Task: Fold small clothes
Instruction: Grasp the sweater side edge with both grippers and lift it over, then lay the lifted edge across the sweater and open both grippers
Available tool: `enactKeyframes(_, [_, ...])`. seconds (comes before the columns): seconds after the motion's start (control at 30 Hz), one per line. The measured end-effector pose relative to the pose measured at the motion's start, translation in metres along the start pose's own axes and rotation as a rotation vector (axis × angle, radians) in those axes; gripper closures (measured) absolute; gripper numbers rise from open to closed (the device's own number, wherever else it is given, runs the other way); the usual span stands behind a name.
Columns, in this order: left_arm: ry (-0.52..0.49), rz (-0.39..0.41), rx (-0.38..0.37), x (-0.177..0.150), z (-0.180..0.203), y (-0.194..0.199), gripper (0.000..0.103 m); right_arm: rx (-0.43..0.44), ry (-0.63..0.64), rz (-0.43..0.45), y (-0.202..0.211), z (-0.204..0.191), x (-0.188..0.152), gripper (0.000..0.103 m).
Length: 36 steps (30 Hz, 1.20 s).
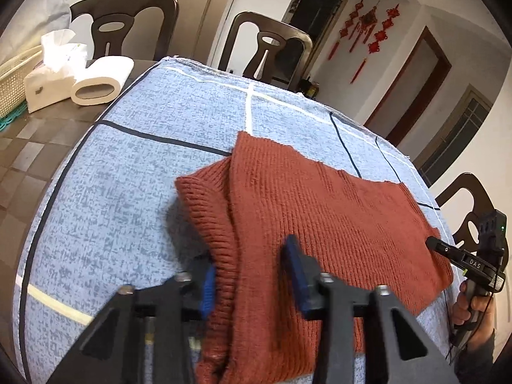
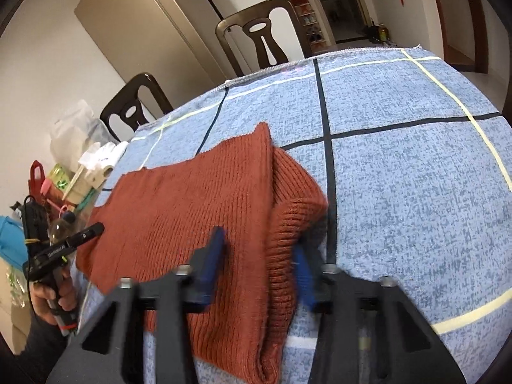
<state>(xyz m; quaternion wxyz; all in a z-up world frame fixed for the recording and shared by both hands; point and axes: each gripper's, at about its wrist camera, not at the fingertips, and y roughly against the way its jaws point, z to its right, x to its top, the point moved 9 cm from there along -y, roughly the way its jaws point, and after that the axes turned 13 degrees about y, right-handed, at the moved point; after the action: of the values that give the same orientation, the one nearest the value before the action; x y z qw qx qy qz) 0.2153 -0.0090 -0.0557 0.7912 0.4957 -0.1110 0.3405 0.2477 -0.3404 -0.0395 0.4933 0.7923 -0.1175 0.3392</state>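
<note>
Even, soft indoor light, faint shadows, heavy fisheye bending with dark corners, slight motion blur up close.

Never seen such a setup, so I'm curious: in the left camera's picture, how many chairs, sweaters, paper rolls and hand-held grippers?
Chairs: 3
Sweater: 1
Paper roll: 1
Hand-held grippers: 2
Total: 7

Count, items in view: one rust-red knitted garment [image 1: 320, 211] near the table's front edge; one blue checked tablecloth [image 1: 112, 192]; two grippers, left gripper [image 1: 252, 275] and right gripper [image 2: 259, 262]; three dark chairs; one tissue pack [image 1: 54, 73]; one paper roll [image 1: 99, 80] at the far left corner.
</note>
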Motion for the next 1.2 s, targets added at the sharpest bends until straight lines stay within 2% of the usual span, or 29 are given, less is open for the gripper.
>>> enactKeyframes(0.07, [0.004,-0.009,-0.005,0.000,-0.001,0.000,0.078,0.000,0.005,-0.007,-0.002,-0.002,-0.001,0.080])
enactKeyframes(0.17, [-0.002,-0.014,0.003,0.001,0.001,0.002,0.082,-0.016,0.011,-0.013,0.000,-0.004,0.002,0.084])
enactKeyframes(0.33, [-0.026,0.010,-0.040,0.012,0.020,0.023,0.084,0.003,0.037,0.028,0.024,-0.019,0.017,0.085])
enactKeyframes(0.63, [-0.104,0.075,-0.135,0.017,0.056,0.093,0.086,0.038,0.112,0.105,0.085,-0.059,0.031,0.085])
enactKeyframes(0.77, [-0.122,0.079,-0.155,-0.004,0.052,0.114,0.086,0.046,0.125,0.125,0.109,-0.071,0.011,0.085])
enactKeyframes(0.9, [-0.101,0.034,-0.160,-0.034,0.035,0.109,0.086,0.054,0.092,0.106,0.115,-0.070,-0.019,0.085])
enactKeyframes(1.03, [-0.072,-0.034,-0.126,-0.065,0.012,0.087,0.086,0.062,0.031,0.044,0.097,-0.056,-0.054,0.085])
enactKeyframes(1.1, [-0.058,-0.062,-0.077,-0.075,-0.002,0.073,0.086,0.018,0.015,-0.002,0.085,-0.044,-0.069,0.085])
enactKeyframes(1.2, [-0.008,-0.090,-0.077,-0.081,-0.016,0.066,0.085,0.013,-0.018,-0.042,0.072,-0.032,-0.080,0.083])
